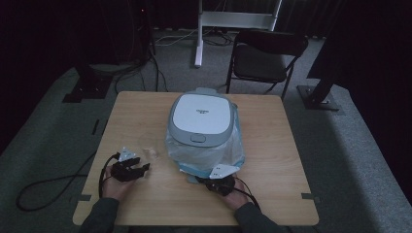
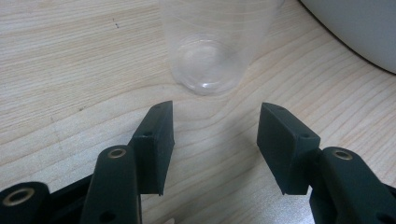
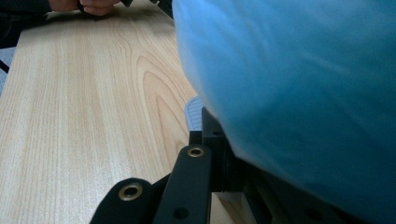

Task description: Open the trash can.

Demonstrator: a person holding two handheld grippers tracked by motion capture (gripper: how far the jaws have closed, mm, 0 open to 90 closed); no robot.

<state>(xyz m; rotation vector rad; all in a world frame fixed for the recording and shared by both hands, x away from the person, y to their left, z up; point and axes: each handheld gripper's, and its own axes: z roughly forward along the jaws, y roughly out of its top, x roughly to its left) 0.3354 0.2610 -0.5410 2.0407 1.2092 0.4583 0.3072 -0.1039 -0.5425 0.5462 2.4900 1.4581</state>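
Clear plastic, thin-walled and ribbed with faint rings: a cup (image 2: 212,51) standing upright on the pale wooden table (image 1: 272,145), base showing as a bright circle through the wall. Sitting just left of a white-lidded bin (image 1: 200,119) wrapped in a translucent bluish bag (image 1: 233,145), near the table's middle. Left gripper (image 2: 215,140) hovering low just short of the cup, jaws spread wide and gripping nothing, wood grain showing between them. Pointing toward the cup from the near-left part of the table in the high view, cable looping off the edge. Right gripper (image 1: 210,183) pressing against the near bottom edge of the bag, at the foot of the bin. Blue film crowding over one jaw in the right gripper view; impossible to tell how far apart the jaws are sitting or whether any film is being pinched.
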